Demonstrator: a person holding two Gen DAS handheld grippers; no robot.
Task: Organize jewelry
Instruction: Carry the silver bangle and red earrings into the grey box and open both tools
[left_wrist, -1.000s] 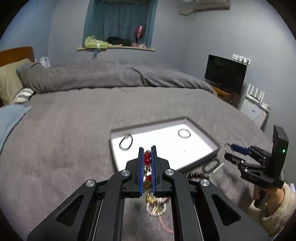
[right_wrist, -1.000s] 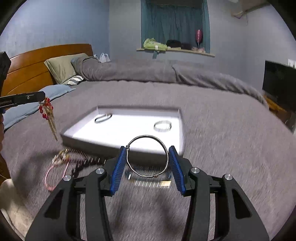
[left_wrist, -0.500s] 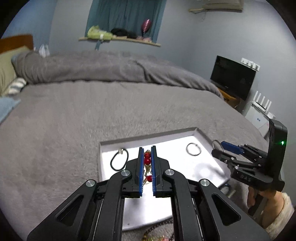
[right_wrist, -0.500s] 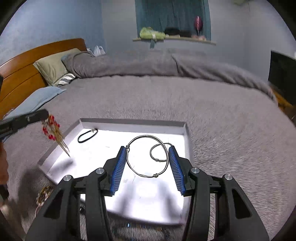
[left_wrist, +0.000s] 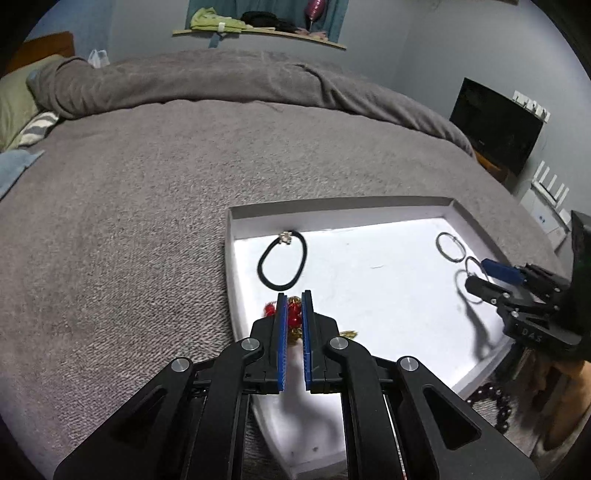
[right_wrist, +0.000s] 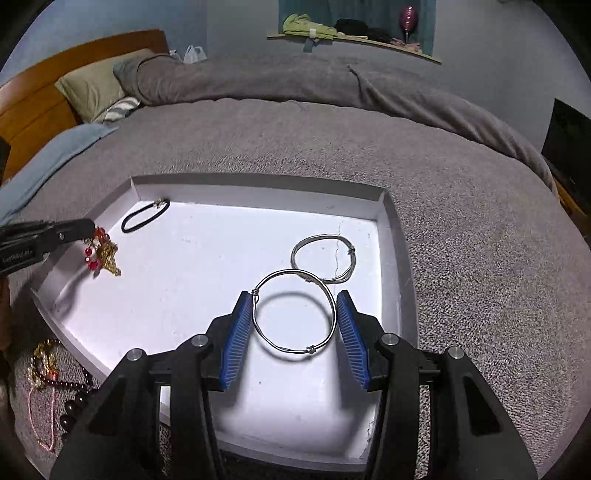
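A white tray (left_wrist: 369, 206) (right_wrist: 258, 182) lies on the grey bed. My left gripper (left_wrist: 293, 301) is shut on a red-and-gold beaded piece (left_wrist: 293, 317) (right_wrist: 101, 253) and holds it over the tray's left side. My right gripper (right_wrist: 295, 321) is shut on a silver wire bangle (right_wrist: 295, 314) (left_wrist: 474, 266), held just above the tray's right part. A second silver bangle (right_wrist: 325, 258) (left_wrist: 450, 247) and a black hair tie (left_wrist: 282, 262) (right_wrist: 146, 218) lie in the tray.
Gold, pink and dark beaded necklaces (right_wrist: 48, 380) lie on the blanket in front of the tray's near left corner; dark beads (left_wrist: 491, 402) also show in the left wrist view. Pillows (right_wrist: 96, 85) and a wooden headboard (right_wrist: 33, 107) are far left; a TV (left_wrist: 495, 129) is at the right.
Both grippers have moved forward from the blanket to over the tray, each carrying its piece. The beaded piece now hangs low over the tray floor.
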